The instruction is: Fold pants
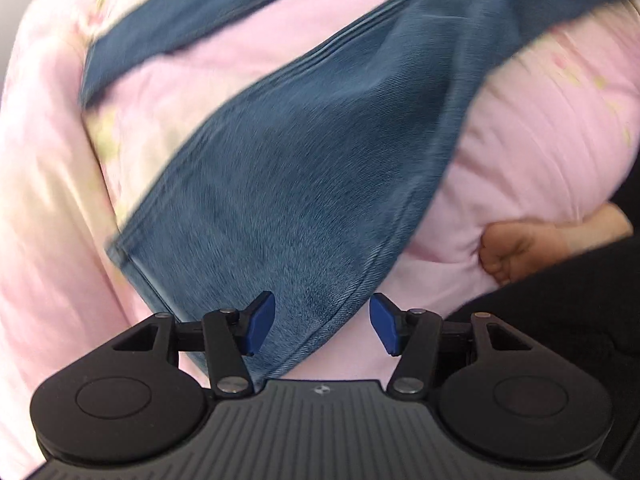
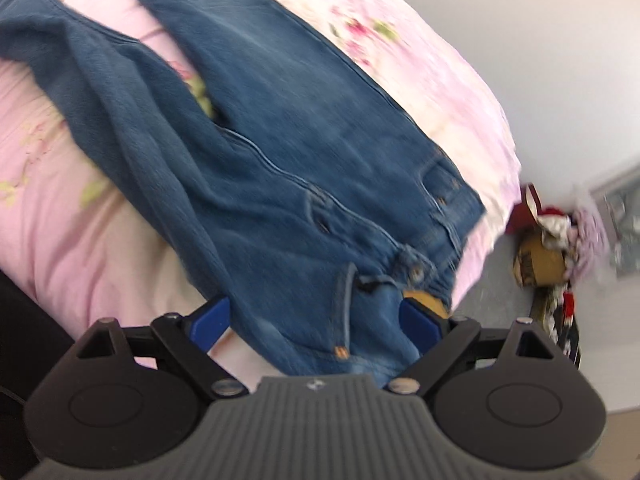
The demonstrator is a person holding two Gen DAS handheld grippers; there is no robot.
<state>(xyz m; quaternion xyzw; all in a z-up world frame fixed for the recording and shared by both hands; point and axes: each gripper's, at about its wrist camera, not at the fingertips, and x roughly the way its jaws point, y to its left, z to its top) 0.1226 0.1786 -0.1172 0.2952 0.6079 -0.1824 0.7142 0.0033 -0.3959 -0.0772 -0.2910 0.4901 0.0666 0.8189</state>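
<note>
No readable txt – just a small logo on gripper housing (image 1: 322, 390).

Pants (image 2: 280, 152) lie spread on the bed (image 2: 80, 240), legs running toward 11 o'clock and waistband at 5 o'clock near the bed's edge (clutter (image 2: 552, 248) sits on the floor at 3 o'clock).

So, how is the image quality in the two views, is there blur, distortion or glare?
Left wrist view: the jeans and pink bedding are smeared by motion blur, while the left gripper stays sharp. Right wrist view: softer blur on the jeans; the clutter by the wall is too blurred to identify. Both views bend at the edges and have even light with no glare.
</note>
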